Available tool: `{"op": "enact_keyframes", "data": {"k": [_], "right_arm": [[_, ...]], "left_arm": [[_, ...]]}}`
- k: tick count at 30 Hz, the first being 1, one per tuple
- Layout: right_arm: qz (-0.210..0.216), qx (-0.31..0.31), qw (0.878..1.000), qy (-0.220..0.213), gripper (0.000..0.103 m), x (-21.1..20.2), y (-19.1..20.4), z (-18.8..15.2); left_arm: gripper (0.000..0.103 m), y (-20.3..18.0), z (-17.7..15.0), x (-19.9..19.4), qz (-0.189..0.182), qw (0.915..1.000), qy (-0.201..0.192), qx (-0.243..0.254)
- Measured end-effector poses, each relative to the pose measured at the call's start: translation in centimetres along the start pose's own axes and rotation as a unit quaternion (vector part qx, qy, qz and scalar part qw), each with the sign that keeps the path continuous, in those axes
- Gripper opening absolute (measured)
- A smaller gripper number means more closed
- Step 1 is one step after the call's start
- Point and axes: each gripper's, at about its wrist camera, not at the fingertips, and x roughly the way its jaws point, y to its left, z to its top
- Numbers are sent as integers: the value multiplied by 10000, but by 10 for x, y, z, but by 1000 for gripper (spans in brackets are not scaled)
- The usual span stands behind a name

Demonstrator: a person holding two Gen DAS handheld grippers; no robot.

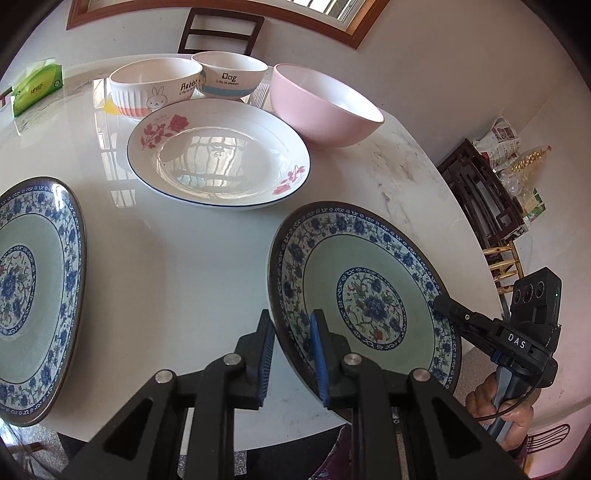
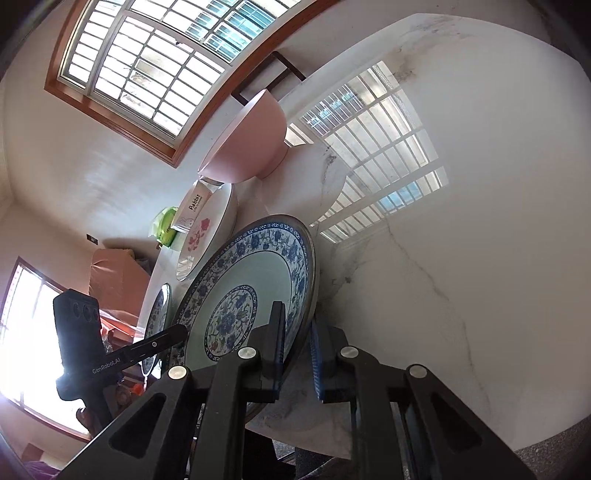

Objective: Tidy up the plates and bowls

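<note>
Jaws of the left hand-held gripper [image 1: 291,354] clamp the near rim of a blue floral plate [image 1: 364,291] on the counter [image 1: 177,258]; opposite, the right hand-held gripper [image 2: 297,358] pinches its far rim.

From my remote station: daylight pours through a wood-framed barred window [image 2: 147,70] onto the glossy white marble table [image 2: 461,221]; a dark wooden chair [image 1: 221,31] stands against the pale plaster wall [image 1: 461,74].

Home dining room: marble table [image 1: 184,266], crockery.
</note>
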Motion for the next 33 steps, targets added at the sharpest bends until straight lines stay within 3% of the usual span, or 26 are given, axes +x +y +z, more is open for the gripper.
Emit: {"op": "enact_keyframes", "data": {"k": [16, 33], "right_arm": [[280, -146, 9995, 17, 14, 2, 26, -20], [732, -638, 9944, 419, 15, 57, 97, -27]], "left_arm": [[20, 15, -13, -35, 211, 9986, -488, 68], [20, 83, -31, -95, 690, 9904, -1021, -620]]}}
